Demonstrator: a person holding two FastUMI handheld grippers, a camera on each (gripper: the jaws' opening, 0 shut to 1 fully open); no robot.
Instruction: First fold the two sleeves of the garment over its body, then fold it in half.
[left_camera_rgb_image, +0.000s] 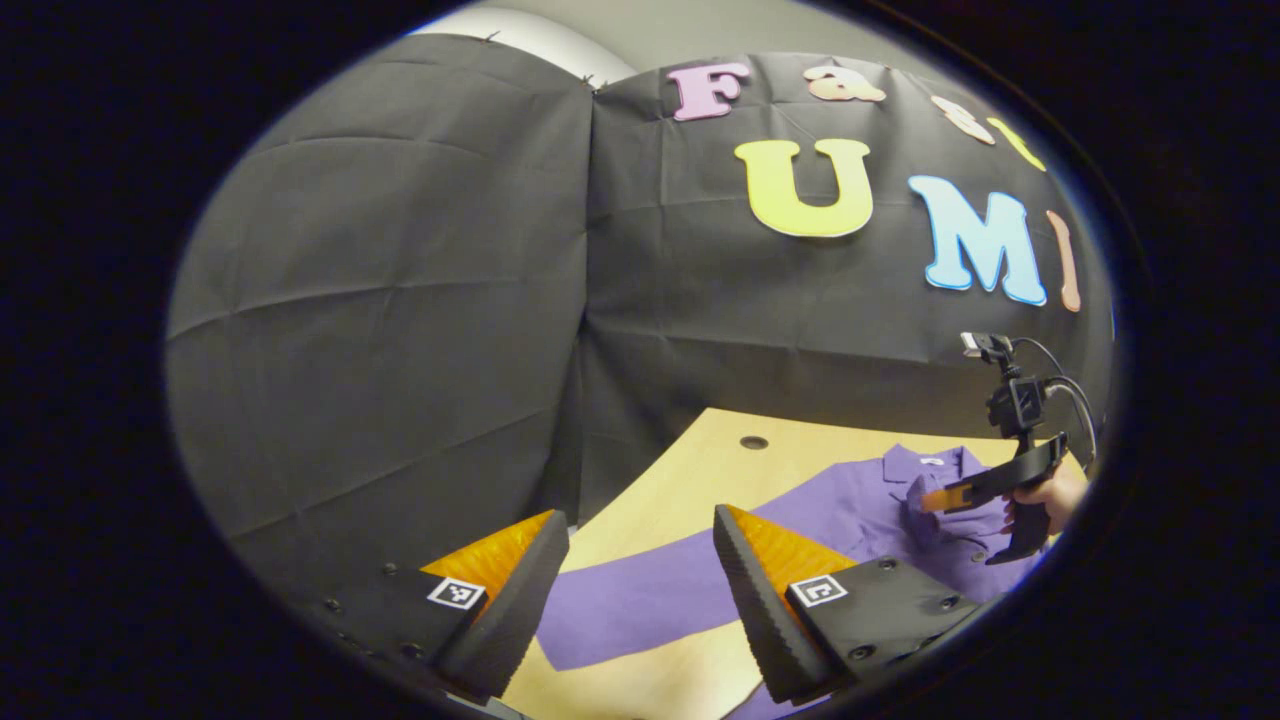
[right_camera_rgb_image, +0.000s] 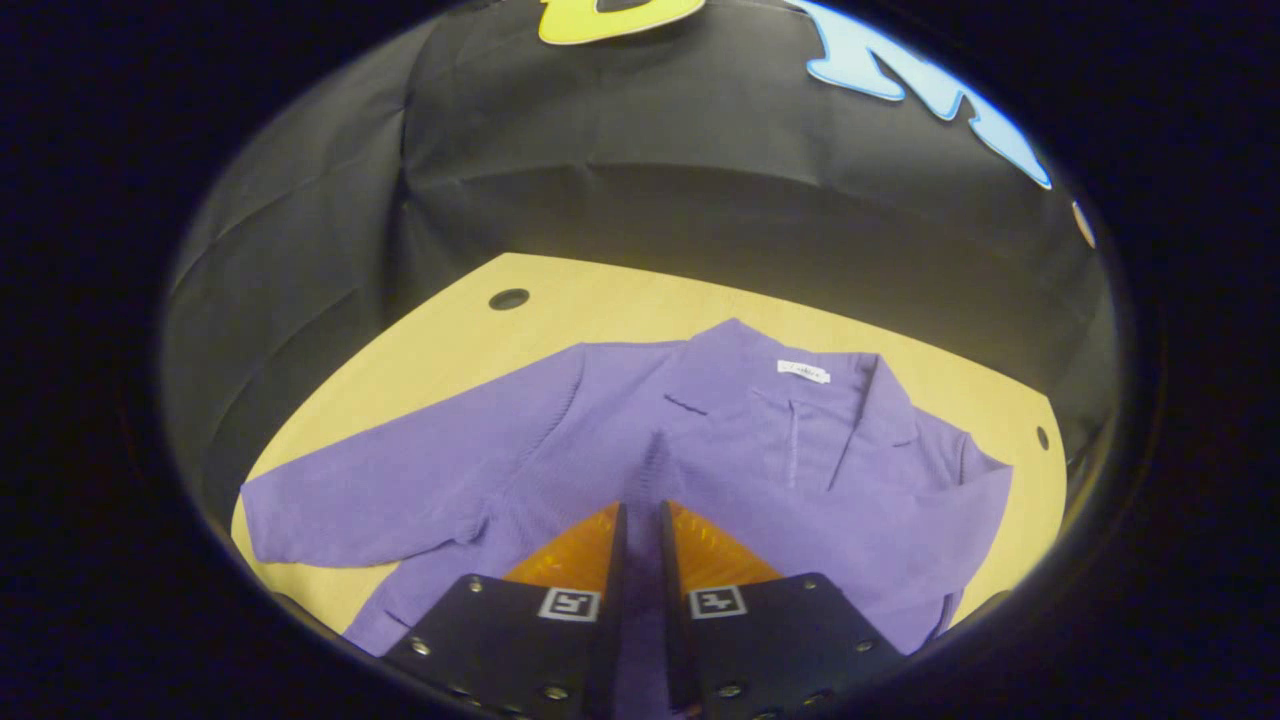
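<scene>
Nearest in the right gripper view, right gripper (right_camera_rgb_image: 640, 515) closed to a narrow slit on a ridge of purple cloth — pinching the sleeve (right_camera_rgb_image: 650, 470) already carried over the chest of the garment (right_camera_rgb_image: 760, 470). Spread flat on the table (right_camera_rgb_image: 600, 300), collar at the far side, with the other sleeve (right_camera_rgb_image: 350, 500) stretched out to the left and not yet folded. In the left gripper view, left gripper (left_camera_rgb_image: 640, 570) wide open, holding nothing, poised above that outstretched sleeve; farther off, the other gripper gripped by a hand (left_camera_rgb_image: 1050, 500) over the shirt's front. Likely trouble: releasing too high and letting the folded sleeve slide back off the body — or dragging the body cloth along with the pinch and rumpling the front. Also a risk of grabbing the left sleeve mid-length, leaving the cuff to trail.
</scene>
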